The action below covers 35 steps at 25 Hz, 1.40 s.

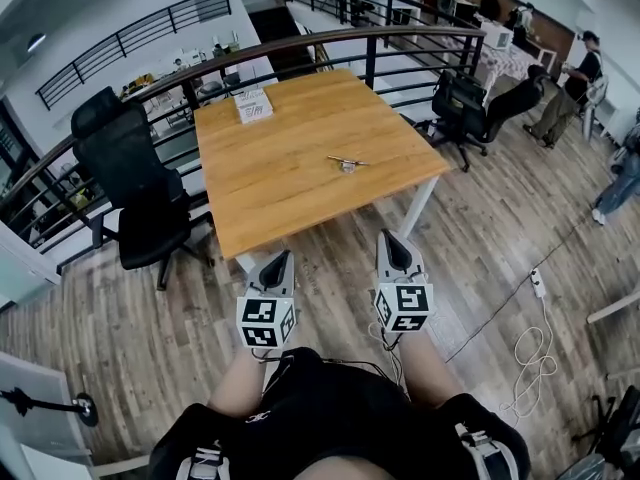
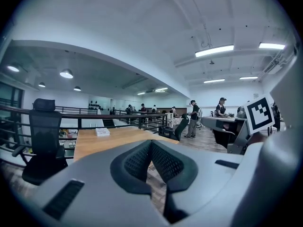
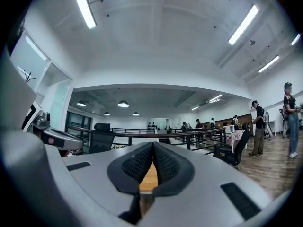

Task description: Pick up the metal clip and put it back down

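The metal clip [image 1: 347, 162] lies on the wooden table [image 1: 290, 168], right of its middle. Both grippers hang in front of the table's near edge, well short of the clip. My left gripper [image 1: 283, 255] is shut with nothing in it, and its black pads [image 2: 142, 161] meet at the tips. My right gripper [image 1: 385, 234] is also shut and empty, with its pads [image 3: 163, 163] pressed together. The clip does not show in either gripper view.
A white box [image 1: 253, 104] sits at the table's far end. A black office chair [image 1: 135, 188] stands left of the table, another chair [image 1: 462, 108] to the right. A dark railing [image 1: 330, 48] runs behind. People stand at the far right [image 1: 565, 88]. A white cable [image 1: 535, 353] lies on the floor.
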Motion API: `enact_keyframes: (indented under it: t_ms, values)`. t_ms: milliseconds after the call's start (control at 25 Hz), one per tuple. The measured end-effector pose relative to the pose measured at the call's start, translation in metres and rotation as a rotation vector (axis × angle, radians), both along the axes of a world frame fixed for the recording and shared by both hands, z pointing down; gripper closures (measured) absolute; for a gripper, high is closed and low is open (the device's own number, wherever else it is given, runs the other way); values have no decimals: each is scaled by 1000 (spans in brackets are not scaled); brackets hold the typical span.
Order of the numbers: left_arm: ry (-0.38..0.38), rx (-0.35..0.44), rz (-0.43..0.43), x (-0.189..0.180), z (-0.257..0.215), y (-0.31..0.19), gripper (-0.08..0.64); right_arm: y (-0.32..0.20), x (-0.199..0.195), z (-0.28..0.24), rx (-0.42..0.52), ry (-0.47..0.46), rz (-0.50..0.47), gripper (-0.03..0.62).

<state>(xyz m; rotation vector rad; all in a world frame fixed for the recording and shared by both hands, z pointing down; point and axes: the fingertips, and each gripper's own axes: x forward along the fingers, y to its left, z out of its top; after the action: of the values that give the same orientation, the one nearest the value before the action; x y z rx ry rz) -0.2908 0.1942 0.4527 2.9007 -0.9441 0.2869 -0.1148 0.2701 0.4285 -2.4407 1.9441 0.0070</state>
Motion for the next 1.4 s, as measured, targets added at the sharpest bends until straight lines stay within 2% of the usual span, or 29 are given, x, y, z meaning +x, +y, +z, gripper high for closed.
enact_keyframes:
  t_ms: [360,560,720,960,1120,1400]
  values:
    - [2,-10,-2,24,10,-6,548,-4,39,5,-16,-15,24,577]
    - [5,-7,8,57,21,-38,548,-32,70,15,-8,-22,37,577]
    - [10,15,40,100,22,-74,548,-61,110,21,5,-15,76,577]
    - [19,0,77,171,28,-163,548,-144,170,24,-3,-4,90,577]
    - [27,21,113,221,13,-231,548,-215,209,14,-4,-2,91,577]
    - [45,-1,115,275,7,-364,548,-345,260,3,-21,23,84,577]
